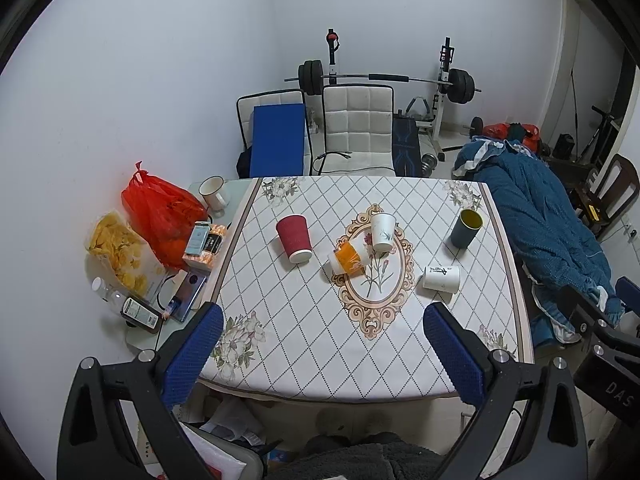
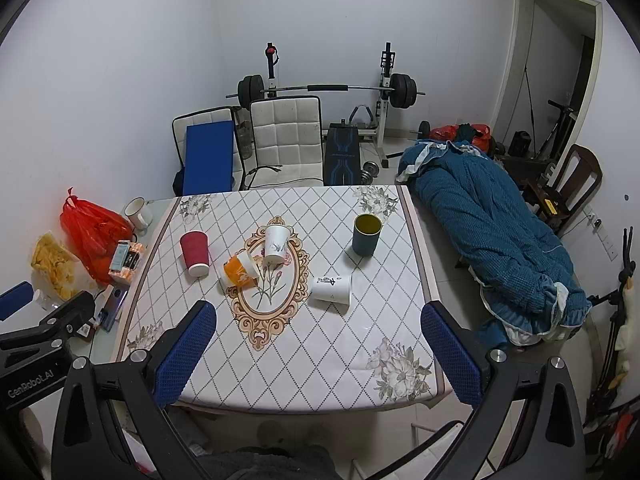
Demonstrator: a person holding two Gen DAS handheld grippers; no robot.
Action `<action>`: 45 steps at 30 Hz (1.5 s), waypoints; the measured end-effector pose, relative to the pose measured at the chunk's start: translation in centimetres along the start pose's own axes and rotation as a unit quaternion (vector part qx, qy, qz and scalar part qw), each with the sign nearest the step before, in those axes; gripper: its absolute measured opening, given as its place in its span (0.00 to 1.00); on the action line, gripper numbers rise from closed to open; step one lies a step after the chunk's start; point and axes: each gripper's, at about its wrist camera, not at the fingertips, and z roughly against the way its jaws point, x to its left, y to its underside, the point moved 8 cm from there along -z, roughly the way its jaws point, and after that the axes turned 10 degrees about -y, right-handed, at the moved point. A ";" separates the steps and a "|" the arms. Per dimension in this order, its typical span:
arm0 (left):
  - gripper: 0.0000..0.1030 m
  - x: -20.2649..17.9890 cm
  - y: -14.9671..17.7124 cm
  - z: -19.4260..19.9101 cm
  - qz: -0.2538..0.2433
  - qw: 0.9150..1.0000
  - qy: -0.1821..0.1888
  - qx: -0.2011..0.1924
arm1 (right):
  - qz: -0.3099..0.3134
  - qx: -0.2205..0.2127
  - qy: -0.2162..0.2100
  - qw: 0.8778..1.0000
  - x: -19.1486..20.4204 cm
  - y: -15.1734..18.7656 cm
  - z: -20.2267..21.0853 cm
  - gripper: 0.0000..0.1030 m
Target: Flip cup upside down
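Note:
Several cups are on the patterned tablecloth [image 1: 304, 320] [image 2: 320, 340]. A red paper cup [image 1: 294, 239] [image 2: 195, 253] stands upside down at the left. An orange cup [image 1: 347, 259] [image 2: 240, 270] lies on its side at the centre. A white cup [image 1: 382, 232] [image 2: 276, 243] stands upright beside it. A white cup with black writing [image 1: 441, 278] [image 2: 332, 289] lies on its side. A dark blue cup with a yellow inside [image 1: 466, 228] [image 2: 366, 235] stands upright at the right. My left gripper [image 1: 324, 350] and right gripper [image 2: 320, 346] are both open and empty, held above the table's near edge.
A red plastic bag [image 1: 160, 216] [image 2: 90, 236], a bag of chips [image 1: 118, 254], a white mug [image 1: 214, 193] [image 2: 138, 211], boxes and a phone crowd the table's left side. White chairs [image 1: 358, 128] stand behind. A blue quilt [image 1: 540, 216] [image 2: 488, 232] lies to the right.

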 end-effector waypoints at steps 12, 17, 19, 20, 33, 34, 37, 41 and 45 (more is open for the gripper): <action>1.00 -0.4 0.0 0.2 0.002 1.000 0.006 -0.002 | 0.001 -0.001 0.001 1.000 -0.2 -0.3 0.0 1.00; 1.00 -0.6 0.0 0.2 0.002 1.000 0.006 -0.003 | 0.001 -0.001 0.000 1.000 -0.1 -0.4 -0.2 1.00; 1.00 -0.6 0.0 0.2 0.002 1.000 0.006 -0.003 | 0.001 -0.001 0.000 1.000 -0.1 -0.4 -0.3 1.00; 1.00 -0.6 0.0 0.2 0.002 1.000 0.006 -0.002 | 0.001 -0.001 0.000 1.000 0.0 -0.5 -0.3 1.00; 1.00 -0.7 -0.4 0.1 -0.001 1.000 0.009 -0.002 | -0.002 -0.001 -0.003 1.000 0.7 -1.3 -0.1 1.00; 1.00 -0.7 -0.4 0.1 -0.001 1.000 0.009 -0.003 | -0.001 -0.002 -0.002 1.000 0.7 -1.4 -0.1 1.00; 1.00 -0.7 -0.4 0.1 -0.001 1.000 0.009 -0.003 | -0.002 -0.002 -0.003 1.000 0.7 -1.5 -0.1 1.00; 1.00 -0.7 -0.6 0.1 -0.001 1.000 0.009 -0.004 | 0.000 -0.004 -0.003 1.000 0.8 -1.6 0.1 1.00; 1.00 -0.6 -0.7 0.1 0.000 1.000 0.009 -0.004 | 0.000 -0.007 -0.004 1.000 1.0 -2.0 0.3 1.00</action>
